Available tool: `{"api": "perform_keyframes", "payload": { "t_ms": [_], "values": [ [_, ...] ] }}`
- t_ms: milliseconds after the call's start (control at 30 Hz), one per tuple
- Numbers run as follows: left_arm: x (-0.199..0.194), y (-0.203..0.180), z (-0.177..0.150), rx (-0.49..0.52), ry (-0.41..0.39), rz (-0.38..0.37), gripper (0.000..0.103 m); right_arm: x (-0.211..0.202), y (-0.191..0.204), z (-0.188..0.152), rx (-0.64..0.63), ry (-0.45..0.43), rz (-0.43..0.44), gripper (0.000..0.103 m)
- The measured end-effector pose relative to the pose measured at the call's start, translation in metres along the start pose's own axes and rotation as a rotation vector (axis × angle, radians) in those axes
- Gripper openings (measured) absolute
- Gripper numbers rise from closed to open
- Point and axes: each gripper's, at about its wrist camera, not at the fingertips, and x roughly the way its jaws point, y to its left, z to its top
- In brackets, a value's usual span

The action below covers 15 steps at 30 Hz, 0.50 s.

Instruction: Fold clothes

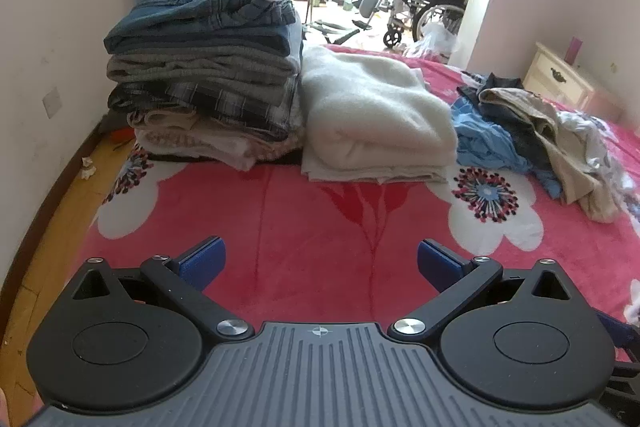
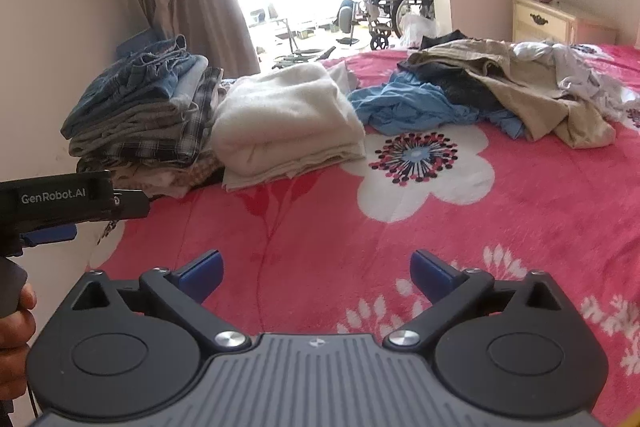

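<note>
Unfolded clothes (image 2: 500,99) heaped right of folded stack (image 1: 204,75) on pink blanket (image 1: 320,227); left gripper (image 1: 320,263) and right gripper (image 2: 316,273) both spread wide, holding nothing.

Clothes on the bed (image 1: 312,227)

Folded stack (image 1: 204,67) at left, folded blanket (image 1: 372,115) touching beside it, unfolded heap (image 1: 540,139) farther right.

Folded stack (image 1: 204,67): denim on top, then grey, plaid and pale items, at the bed's left edge. Folded cream sweater (image 1: 372,115): touching the stack's right side. Unfolded heap (image 2: 500,95): blue, dark, tan and white garments, crumpled, further right.
</note>
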Motion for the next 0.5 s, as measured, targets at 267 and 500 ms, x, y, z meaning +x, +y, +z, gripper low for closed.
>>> {"api": "perform_keyframes", "payload": {
  "t_ms": [267,500],
  "values": [
    [-0.001,-0.007,-0.003,0.004,0.020,-0.052,0.103,-0.003,0.002,0.000,-0.012,-0.008,-0.019,0.103],
    [0.003,-0.018,-0.005,0.045,-0.033,0.009,0.103,0.007,0.006,0.006,-0.049,0.042,-0.065,0.103]
  ]
}}
